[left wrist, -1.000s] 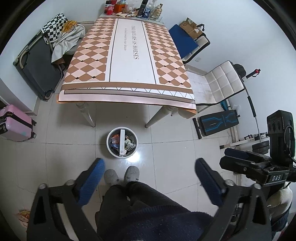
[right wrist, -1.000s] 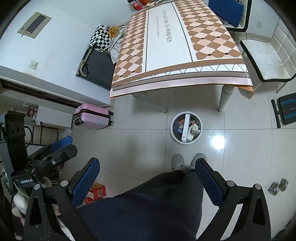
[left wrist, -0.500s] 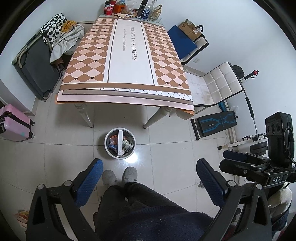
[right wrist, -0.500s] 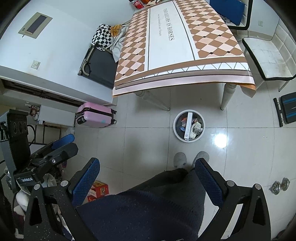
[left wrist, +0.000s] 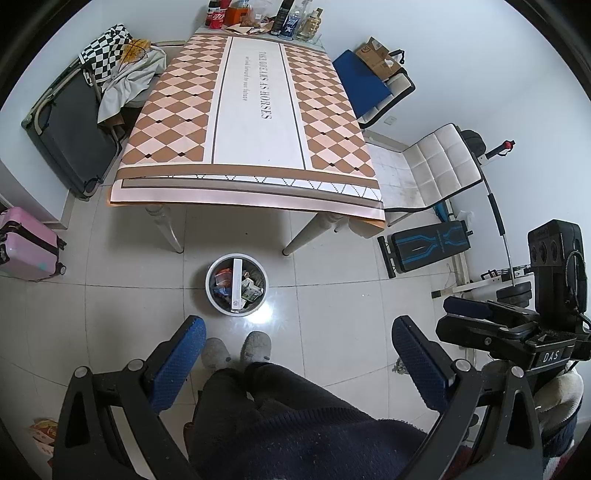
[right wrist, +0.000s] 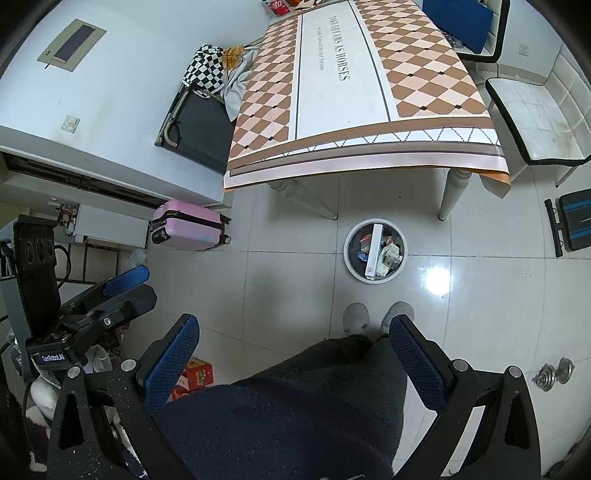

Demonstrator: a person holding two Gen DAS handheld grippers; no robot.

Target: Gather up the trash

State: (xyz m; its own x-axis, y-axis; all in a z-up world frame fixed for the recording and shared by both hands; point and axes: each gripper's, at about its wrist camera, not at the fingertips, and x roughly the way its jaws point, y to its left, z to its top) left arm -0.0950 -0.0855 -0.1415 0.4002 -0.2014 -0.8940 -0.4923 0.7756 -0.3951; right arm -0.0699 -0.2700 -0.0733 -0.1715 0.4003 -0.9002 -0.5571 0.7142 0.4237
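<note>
A round white trash bin [left wrist: 211,286] stands on the tiled floor in front of the table, holding a long white box [left wrist: 237,283] and several wrappers. It also shows in the right wrist view [right wrist: 348,258]. My left gripper [left wrist: 297,332] is open and empty, held high above the floor over the person's legs. My right gripper [right wrist: 293,328] is open and empty too, at about the same height. Each gripper shows in the other's view: the right one [left wrist: 480,314] and the left one [right wrist: 122,284].
A table [left wrist: 255,122] with a diamond-patterned cloth has bottles and cans [left wrist: 258,14] at its far end. Around it are a pink suitcase [left wrist: 26,243], a folded black cot [left wrist: 70,129], white chairs [left wrist: 436,166], a blue step [left wrist: 430,245] and a red box [right wrist: 195,374] on the floor.
Both grippers have drifted slightly, so the table and bin shift a little in both views. Both jaws stay open and empty.
</note>
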